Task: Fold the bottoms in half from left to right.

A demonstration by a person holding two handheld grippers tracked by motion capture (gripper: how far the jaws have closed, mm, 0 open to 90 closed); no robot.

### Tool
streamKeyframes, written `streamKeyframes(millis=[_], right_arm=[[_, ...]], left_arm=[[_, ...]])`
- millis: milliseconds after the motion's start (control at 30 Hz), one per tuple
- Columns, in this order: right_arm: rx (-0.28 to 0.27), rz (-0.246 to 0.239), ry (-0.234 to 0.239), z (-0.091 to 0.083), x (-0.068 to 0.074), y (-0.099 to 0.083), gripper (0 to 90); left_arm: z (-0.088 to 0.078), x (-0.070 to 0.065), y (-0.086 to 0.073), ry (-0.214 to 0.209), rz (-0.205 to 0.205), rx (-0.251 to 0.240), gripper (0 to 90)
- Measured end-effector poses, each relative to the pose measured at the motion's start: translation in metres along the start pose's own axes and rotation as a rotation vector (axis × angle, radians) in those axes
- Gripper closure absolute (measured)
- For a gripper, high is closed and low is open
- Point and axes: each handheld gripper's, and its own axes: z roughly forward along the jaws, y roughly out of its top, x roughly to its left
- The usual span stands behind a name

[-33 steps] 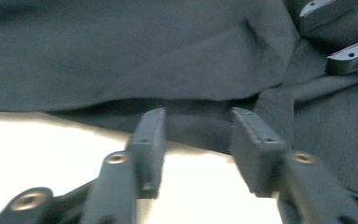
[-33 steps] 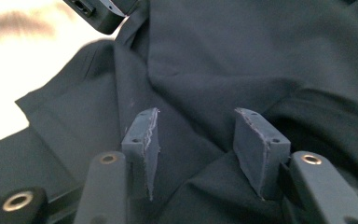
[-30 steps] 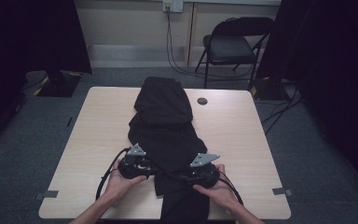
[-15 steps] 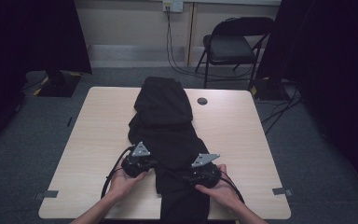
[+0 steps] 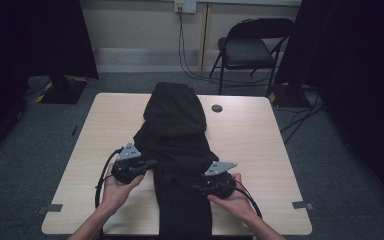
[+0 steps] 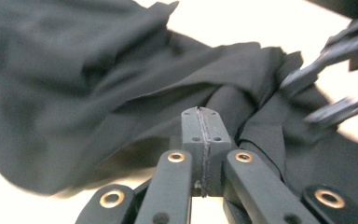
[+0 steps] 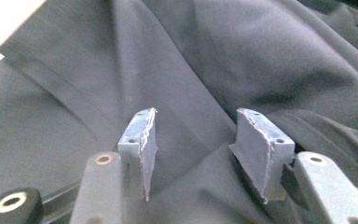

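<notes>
At the lower edge of the high view, the left hand-held gripper (image 5: 147, 164) has its jaws pressed together, apparently pinching a thin fold at the edge of the crumpled black cloth garment (image 5: 177, 135); so little fabric is caught that it could slip free as it is lifted. The right hand-held gripper (image 7: 193, 144) stands spread over the cloth, gripping nothing, so the garment may drag lopsided along the centre of the pale wooden bench (image 5: 260, 145). Farther up sit a small dark round disc (image 5: 217, 108) and, beyond the bench, a black folding chair (image 5: 250, 47); neither obstructs.

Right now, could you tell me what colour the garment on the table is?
The garment is plain black, clearest in the high view.
</notes>
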Motion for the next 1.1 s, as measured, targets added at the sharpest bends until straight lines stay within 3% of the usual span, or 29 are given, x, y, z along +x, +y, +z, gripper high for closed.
streamKeyframes(millis=[33,100,167,267,433,500,567,600,633,667,733,900,967,1000,1033,1100], right_arm=[[0.002,-0.008,0.003,0.001,0.003,0.001,48.2],[0.008,-0.022,0.017,0.002,0.009,0.003,48.2],[0.004,-0.032,0.015,0.001,0.011,0.004,48.6],[-0.033,-0.026,-0.009,-0.006,0.008,0.011,49.9],[-0.068,0.018,-0.090,-0.008,-0.008,0.014,51.2],[-0.070,0.021,-0.121,-0.003,-0.016,0.015,51.0],[-0.080,0.029,-0.118,0.000,-0.020,0.021,50.8],[-0.091,0.034,-0.126,0.002,-0.022,0.027,50.6],[-0.094,0.035,-0.129,0.003,-0.024,0.032,50.7],[-0.102,0.026,-0.137,0.006,-0.027,0.038,50.7],[-0.095,0.029,-0.140,0.015,-0.034,0.045,50.2],[-0.005,0.065,-0.126,0.051,-0.049,0.040,49.5],[0.009,0.067,-0.118,0.055,-0.048,0.038,50.8],[0.020,0.067,-0.101,0.057,-0.047,0.036,52.7],[0.028,0.041,-0.073,0.057,-0.037,0.028,53.8],[0.033,0.015,-0.042,0.052,-0.029,0.023,53.9]], left_arm=[[0.001,0.003,-0.005,0.019,-0.013,0.018,89.3],[-0.001,0.008,-0.008,0.020,-0.043,0.026,77.6],[-0.007,0.009,-0.009,-0.003,-0.059,-0.018,70.7],[-0.006,0.007,-0.012,-0.024,-0.028,0.018,64.6],[0.018,0.007,-0.021,-0.032,-0.001,0.100,63.9],[0.027,0.008,-0.020,-0.004,0.024,0.114,62.3],[0.035,0.007,-0.021,-0.020,0.041,0.158,63.4],[0.037,0.005,-0.022,-0.021,0.053,0.184,66.1],[0.042,0.002,-0.025,-0.047,0.072,0.239,68.2],[0.043,-0.001,-0.028,-0.050,0.098,0.232,72.4],[0.042,-0.005,-0.026,-0.073,0.099,0.262,80.0],[0.039,-0.008,-0.028,-0.120,0.091,0.250,80.4],[0.036,-0.007,-0.027,-0.125,0.085,0.232,77.0],[0.028,-0.003,-0.022,-0.137,0.031,0.162,77.0],[0.018,0.002,-0.017,-0.120,0.006,0.098,69.4],[0.009,0.008,-0.013,-0.104,0.003,0.057,67.2]])
